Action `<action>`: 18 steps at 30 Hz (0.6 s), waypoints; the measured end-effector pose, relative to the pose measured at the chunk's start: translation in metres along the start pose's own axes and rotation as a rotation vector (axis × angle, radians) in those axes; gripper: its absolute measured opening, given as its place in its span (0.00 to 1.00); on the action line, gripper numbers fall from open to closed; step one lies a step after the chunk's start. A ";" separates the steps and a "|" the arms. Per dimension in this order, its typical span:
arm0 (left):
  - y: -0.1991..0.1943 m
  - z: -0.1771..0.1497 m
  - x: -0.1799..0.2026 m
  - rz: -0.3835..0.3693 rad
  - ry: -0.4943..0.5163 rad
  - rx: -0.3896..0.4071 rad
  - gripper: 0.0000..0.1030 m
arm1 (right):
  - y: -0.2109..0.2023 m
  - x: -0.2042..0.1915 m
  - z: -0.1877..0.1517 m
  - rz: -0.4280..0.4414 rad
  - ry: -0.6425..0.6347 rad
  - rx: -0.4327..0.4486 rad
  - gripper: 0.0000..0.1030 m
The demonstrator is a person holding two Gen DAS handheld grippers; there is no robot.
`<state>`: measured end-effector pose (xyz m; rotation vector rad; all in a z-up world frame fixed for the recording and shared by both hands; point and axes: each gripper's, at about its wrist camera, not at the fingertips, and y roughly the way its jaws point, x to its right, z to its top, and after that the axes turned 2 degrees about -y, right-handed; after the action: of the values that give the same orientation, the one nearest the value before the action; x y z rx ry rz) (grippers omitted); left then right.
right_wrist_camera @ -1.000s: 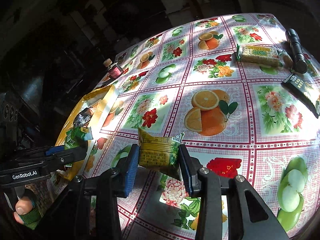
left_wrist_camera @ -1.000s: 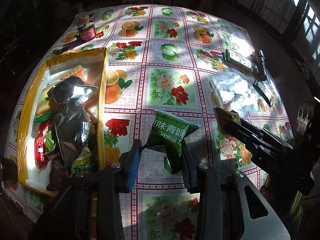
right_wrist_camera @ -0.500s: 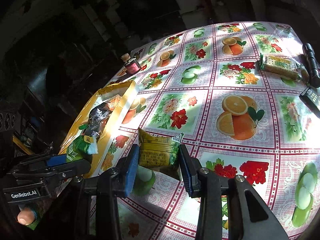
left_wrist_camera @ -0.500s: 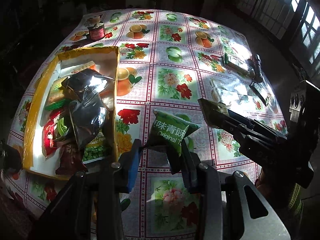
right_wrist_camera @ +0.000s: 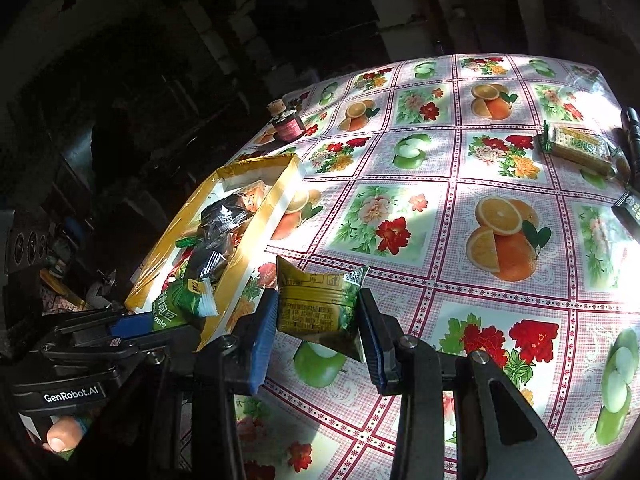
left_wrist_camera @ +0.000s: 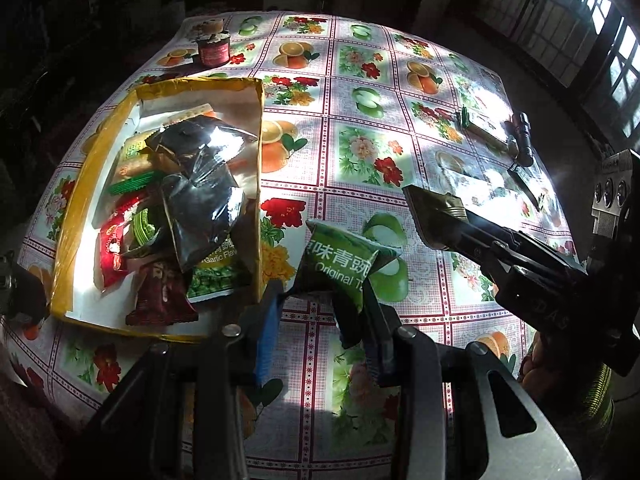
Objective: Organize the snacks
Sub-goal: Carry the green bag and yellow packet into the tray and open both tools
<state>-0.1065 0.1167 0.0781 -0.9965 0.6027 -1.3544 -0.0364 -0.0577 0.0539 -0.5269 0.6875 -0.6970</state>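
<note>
My left gripper [left_wrist_camera: 320, 312] is shut on a green snack packet [left_wrist_camera: 340, 260] and holds it above the table, just right of the yellow box [left_wrist_camera: 256, 128]. The box holds several snack packets, black foil ones [left_wrist_camera: 200, 184] on top. My right gripper [right_wrist_camera: 316, 328] is shut on a yellow-green snack packet [right_wrist_camera: 316, 300], held above the cloth right of the box [right_wrist_camera: 276, 196]. In the right wrist view the left gripper [right_wrist_camera: 160, 326] and its green packet [right_wrist_camera: 180, 304] show at the box's near end. In the left wrist view the right gripper [left_wrist_camera: 432, 216] shows at right.
A wrapped cracker packet [right_wrist_camera: 576, 148], a black torch [right_wrist_camera: 632, 136] and a dark packet [right_wrist_camera: 628, 212] lie at the table's far right. A small red jar [left_wrist_camera: 214, 50] stands at the far left corner. The flowered tablecloth [left_wrist_camera: 368, 160] covers the table.
Both grippers have moved left toward the box with their packets and risen; the box now looks nearer in both views. Both grips stay the same.
</note>
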 end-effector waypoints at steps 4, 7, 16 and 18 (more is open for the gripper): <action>-0.004 0.000 -0.004 0.007 0.000 0.009 0.37 | 0.003 -0.008 0.002 0.013 -0.021 -0.001 0.38; -0.008 0.000 -0.007 0.009 -0.004 0.020 0.37 | 0.006 -0.014 0.005 0.021 -0.036 -0.002 0.38; -0.012 0.003 -0.032 0.032 -0.051 0.029 0.37 | 0.017 -0.037 0.011 0.060 -0.085 -0.012 0.38; -0.015 0.005 -0.042 0.036 -0.068 0.034 0.37 | 0.019 -0.042 0.013 0.066 -0.096 -0.011 0.38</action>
<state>-0.1166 0.1595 0.0853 -0.9956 0.5429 -1.2898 -0.0433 -0.0120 0.0663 -0.5423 0.6167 -0.6025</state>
